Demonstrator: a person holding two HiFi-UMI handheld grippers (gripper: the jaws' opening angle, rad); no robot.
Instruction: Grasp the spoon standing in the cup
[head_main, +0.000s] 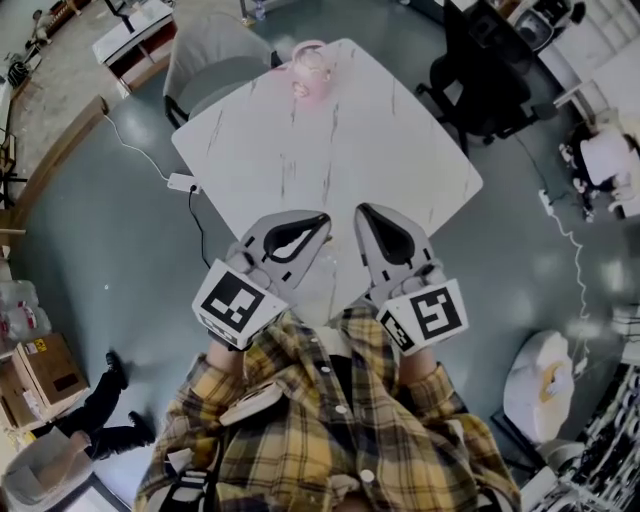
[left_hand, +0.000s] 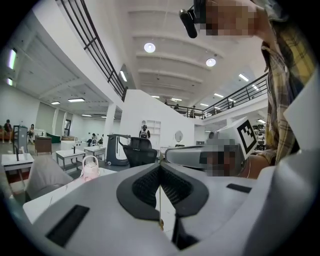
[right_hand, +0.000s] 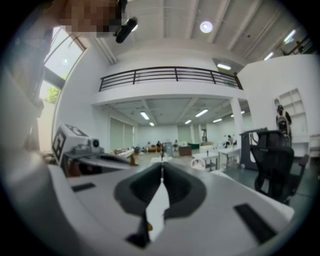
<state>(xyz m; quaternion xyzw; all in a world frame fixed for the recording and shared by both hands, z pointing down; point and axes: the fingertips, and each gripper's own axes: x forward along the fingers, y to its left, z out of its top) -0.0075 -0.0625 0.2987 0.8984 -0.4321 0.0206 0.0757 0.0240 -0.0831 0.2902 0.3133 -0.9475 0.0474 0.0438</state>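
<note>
The white square counter (head_main: 380, 130) with grey veining is filling the middle of the head view. A pink translucent cup with a loop handle (head_main: 310, 68) is standing on it, close to its far edge, and is showing again at the left of the left gripper view (left_hand: 90, 169). The spoon is too small to make out in any view; only the cup itself is reading clearly.

The left gripper (head_main: 318, 222) and the right gripper (head_main: 365, 210) are hovering side by side over the near edge of the counter, well apart from the cup and pointing roughly toward it. In the left gripper view, the jaws of the left gripper (left_hand: 160, 165) are meeting at their tips with nothing between them. In the right gripper view, the jaws of the right gripper (right_hand: 161, 165) are likewise pressing together on nothing.

A grey upholstered chair (head_main: 215, 55) is standing beyond the counter's far left side, and a black office chair (head_main: 480, 70) is standing off its right side. The person's yellow plaid shirt (head_main: 330, 430) is filling the bottom of the head view.
</note>
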